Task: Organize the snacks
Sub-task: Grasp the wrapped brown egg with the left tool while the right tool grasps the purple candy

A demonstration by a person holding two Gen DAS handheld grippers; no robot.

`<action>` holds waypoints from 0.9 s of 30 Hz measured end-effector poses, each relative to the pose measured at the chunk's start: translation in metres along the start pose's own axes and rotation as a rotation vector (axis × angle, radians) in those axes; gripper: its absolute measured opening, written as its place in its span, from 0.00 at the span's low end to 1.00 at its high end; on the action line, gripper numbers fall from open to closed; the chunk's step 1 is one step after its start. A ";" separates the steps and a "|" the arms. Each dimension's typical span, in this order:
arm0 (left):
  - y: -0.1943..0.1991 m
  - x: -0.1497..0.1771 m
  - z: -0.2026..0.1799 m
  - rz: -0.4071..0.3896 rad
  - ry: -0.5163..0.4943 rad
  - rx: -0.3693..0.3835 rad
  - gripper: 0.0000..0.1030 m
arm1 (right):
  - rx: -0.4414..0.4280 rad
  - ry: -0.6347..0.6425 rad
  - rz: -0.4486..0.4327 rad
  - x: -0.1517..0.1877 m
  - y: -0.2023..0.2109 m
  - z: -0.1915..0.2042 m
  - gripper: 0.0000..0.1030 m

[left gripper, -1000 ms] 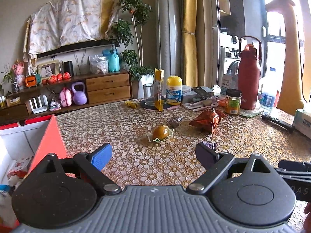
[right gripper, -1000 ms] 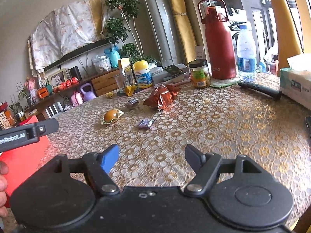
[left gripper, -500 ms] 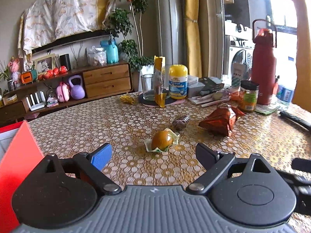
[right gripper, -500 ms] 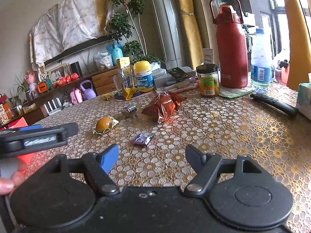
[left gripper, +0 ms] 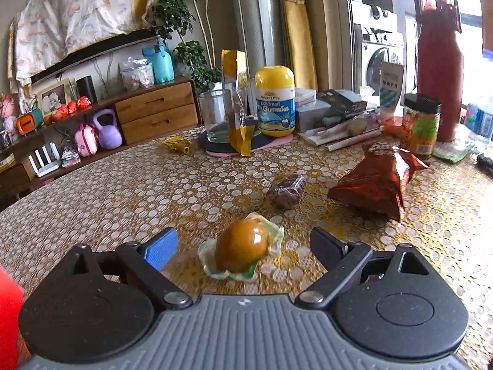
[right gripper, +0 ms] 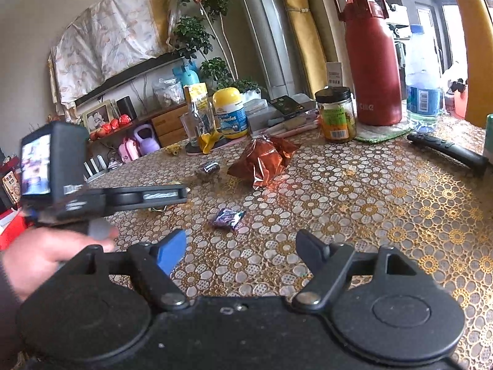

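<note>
On the patterned table (left gripper: 129, 191), well in from its edges, a glossy brown egg (left gripper: 242, 249) sits in a clear crinkled wrapper. Left gripper (left gripper: 243, 245) tilts down over it, jaws spread wide either side, seemingly not touching. Right gripper (right gripper: 242, 248) has its jaws opening, empty, a purple candy (right gripper: 227, 217) just ahead.

Daylight enters from the window (right gripper: 443, 15) far right of both grippers, overexposed. The left hand (right gripper: 46, 256) is motion-blurred. Fisheye distortion bends the edges; glare glints on the egg-shaped snack (left gripper: 242, 249).
</note>
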State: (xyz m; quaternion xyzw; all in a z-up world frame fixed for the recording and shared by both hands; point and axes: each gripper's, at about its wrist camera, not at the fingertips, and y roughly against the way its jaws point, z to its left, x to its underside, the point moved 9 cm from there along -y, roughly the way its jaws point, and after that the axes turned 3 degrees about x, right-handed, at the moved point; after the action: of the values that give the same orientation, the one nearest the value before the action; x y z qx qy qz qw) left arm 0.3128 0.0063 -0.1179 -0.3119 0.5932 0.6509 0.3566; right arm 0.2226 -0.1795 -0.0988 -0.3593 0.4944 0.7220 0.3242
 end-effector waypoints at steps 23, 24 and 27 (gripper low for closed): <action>-0.016 0.007 0.014 0.068 0.073 0.053 0.52 | -0.017 0.115 0.036 -0.020 -0.052 0.026 0.77; -0.013 0.008 0.015 0.071 0.081 0.053 0.52 | -0.018 0.121 0.041 -0.021 -0.057 0.028 0.77; -0.005 0.010 0.019 0.073 0.099 0.048 0.52 | -0.015 0.138 0.055 -0.021 -0.070 0.032 0.76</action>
State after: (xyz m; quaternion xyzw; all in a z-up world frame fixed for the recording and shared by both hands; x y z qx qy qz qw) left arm 0.3113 0.0266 -0.1270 -0.3134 0.6365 0.6329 0.3100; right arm 0.2855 -0.1302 -0.1064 -0.3971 0.5198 0.7078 0.2667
